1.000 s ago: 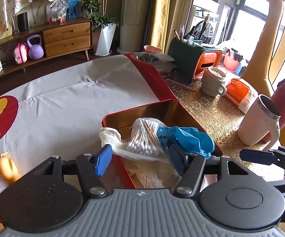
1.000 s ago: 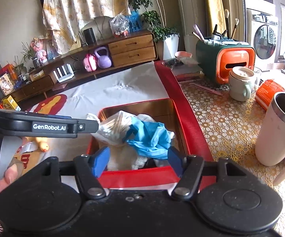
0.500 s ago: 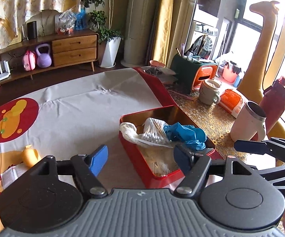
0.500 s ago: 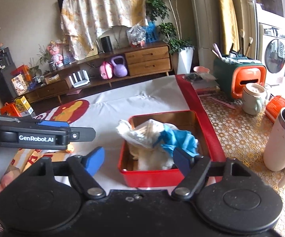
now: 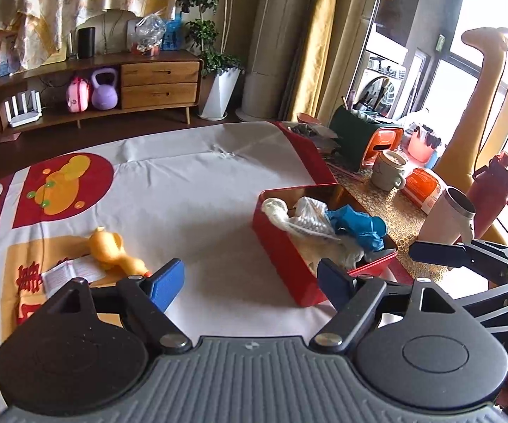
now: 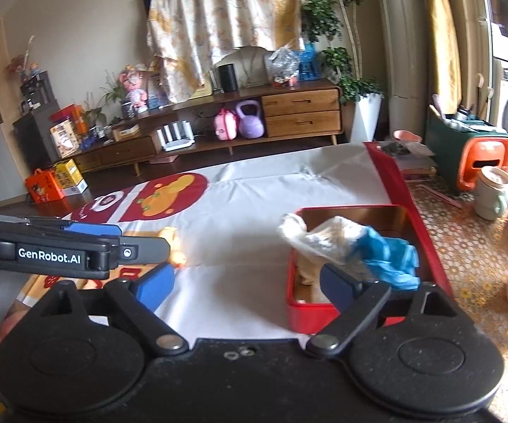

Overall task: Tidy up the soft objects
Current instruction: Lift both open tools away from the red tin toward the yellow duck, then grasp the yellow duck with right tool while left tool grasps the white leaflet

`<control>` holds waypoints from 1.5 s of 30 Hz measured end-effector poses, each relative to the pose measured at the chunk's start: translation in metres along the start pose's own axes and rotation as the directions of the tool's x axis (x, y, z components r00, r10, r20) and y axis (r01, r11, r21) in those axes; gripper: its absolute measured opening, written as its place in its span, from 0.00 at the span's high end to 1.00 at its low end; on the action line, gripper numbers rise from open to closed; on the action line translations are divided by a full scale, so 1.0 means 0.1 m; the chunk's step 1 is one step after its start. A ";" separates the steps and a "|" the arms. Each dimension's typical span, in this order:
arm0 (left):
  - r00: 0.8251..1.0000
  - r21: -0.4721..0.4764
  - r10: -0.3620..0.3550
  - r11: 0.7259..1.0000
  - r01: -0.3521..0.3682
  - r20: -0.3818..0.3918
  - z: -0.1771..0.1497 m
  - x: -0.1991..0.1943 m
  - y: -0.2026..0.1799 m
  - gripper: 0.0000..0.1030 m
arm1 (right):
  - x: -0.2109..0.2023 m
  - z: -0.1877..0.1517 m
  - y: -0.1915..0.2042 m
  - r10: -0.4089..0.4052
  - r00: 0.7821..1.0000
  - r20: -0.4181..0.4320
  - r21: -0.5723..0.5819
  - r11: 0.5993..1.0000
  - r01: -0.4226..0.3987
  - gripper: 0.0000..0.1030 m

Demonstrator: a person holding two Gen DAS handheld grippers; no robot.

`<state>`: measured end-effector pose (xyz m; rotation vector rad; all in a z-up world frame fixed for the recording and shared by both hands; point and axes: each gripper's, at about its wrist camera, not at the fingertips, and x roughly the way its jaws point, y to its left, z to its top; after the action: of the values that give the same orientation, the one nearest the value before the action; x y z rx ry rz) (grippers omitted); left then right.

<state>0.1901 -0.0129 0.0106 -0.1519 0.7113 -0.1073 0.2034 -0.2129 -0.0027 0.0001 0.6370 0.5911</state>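
A red tin (image 5: 282,246) is sitting on the desk (image 5: 197,190), at the edge where the white cloth is meeting the patterned gold mat (image 5: 387,208). A blue glove (image 5: 356,224), a clear bag of cotton swabs (image 5: 310,216) and white gauze (image 5: 275,209) are lying bunched inside it, the gauze spilling over the rim. An orange rubber toy (image 5: 111,250) is lying well apart from the tin on the cloth, beside a paper slip (image 5: 74,271). The left tool (image 5: 250,280) is hovering over the cloth with its blue pads spread wide, gripping nothing. The right tool (image 6: 245,282) is hanging just before the tin, likewise spread wide and empty. A white tumbler (image 5: 447,216) is standing near the tin on the mat
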 end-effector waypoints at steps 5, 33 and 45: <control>1.000 -0.024 0.017 1.000 -0.017 0.000 -0.09 -0.19 0.23 0.18 | 0.06 -0.01 0.25 0.037 0.999 -0.006 -0.025 0.999 -0.037 0.05; 0.990 -0.150 0.142 0.979 -0.141 -0.003 -0.63 -0.43 1.70 0.00 | 0.91 0.06 1.09 0.150 0.977 -0.151 -0.116 0.979 -0.168 0.01; 0.972 -0.156 0.230 0.959 -0.235 -0.052 -0.62 0.25 2.10 0.00 | 1.69 0.20 0.99 0.131 0.962 -0.240 -0.089 0.984 -0.156 0.08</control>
<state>0.1780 0.1841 -0.0880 -0.2201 0.7668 0.1735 0.2722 -0.0393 -0.0634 -0.1268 0.8379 0.7727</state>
